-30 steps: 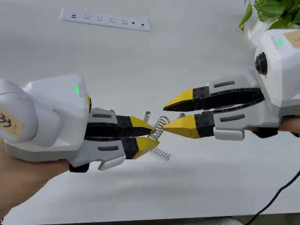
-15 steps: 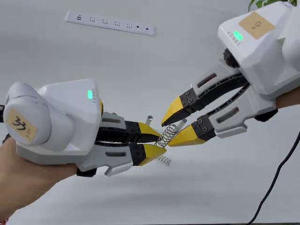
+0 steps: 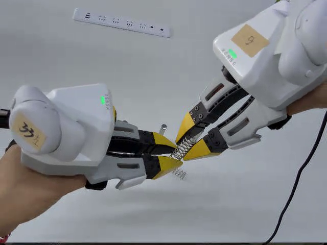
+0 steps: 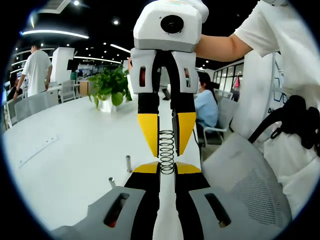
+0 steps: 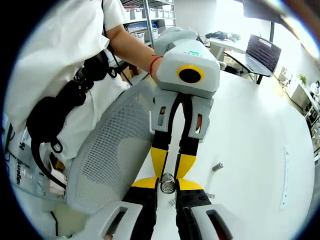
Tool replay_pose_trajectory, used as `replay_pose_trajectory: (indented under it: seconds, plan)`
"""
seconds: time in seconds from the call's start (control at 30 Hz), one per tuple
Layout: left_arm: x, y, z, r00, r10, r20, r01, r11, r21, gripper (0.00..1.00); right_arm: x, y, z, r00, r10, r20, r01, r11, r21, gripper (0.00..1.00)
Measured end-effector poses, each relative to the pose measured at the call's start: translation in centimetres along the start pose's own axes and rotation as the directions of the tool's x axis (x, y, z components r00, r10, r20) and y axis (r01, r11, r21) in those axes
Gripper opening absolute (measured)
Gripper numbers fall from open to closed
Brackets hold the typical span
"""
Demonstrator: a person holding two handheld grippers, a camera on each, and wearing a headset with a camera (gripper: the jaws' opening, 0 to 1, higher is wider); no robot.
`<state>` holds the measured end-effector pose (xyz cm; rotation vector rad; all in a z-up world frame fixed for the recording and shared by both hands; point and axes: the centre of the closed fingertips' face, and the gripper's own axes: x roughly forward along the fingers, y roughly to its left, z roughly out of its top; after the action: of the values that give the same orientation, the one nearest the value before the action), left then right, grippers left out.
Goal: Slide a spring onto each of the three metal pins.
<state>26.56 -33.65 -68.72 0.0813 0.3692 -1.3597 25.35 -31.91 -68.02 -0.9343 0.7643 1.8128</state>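
So in the last second the right gripper (image 3: 181, 149) has swung from lying flat to coming in steep from above. Its jaws have narrowed onto the top of the spring (image 3: 185, 145) and touch it on both sides. The left gripper (image 3: 178, 155) stays clamped on the bottom end, so the spring hangs in the air between both tools, near an upright pin (image 3: 163, 127). Looks like a handover to me, with nothing on a pin yet. A spare spring (image 3: 179, 174) lies on the table (image 3: 153, 71) just under the tips.
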Motion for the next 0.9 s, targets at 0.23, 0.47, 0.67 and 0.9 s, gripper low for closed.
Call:
replay_pose_trajectory:
  seconds: [0.23,0.47,0.67,0.9]
  plan:
    - [0.13,0.04,0.06,1.0,-0.001,0.003,0.001,1.0,-0.003,0.07,0.1,-0.16,-0.3,0.9999,0.002,-0.017,-0.002,1.0,-0.016,0.08]
    - [0.09,0.04,0.04,1.0,-0.002,0.006,0.002,1.0,-0.009,0.07,0.2,-0.19,-0.35,0.9992,0.003,-0.04,-0.004,0.999,-0.036,0.08]
    - [0.0,0.13,-0.04,1.0,0.002,0.009,-0.002,1.0,-0.011,0.07,0.25,-0.24,-0.36,0.9988,0.005,-0.05,-0.007,0.999,-0.042,0.07]
    - [-0.2,0.31,-0.08,0.9997,0.009,0.023,-0.009,1.0,-0.017,0.07,0.34,-0.46,-0.25,0.9986,0.001,-0.052,-0.003,0.999,-0.035,0.07]
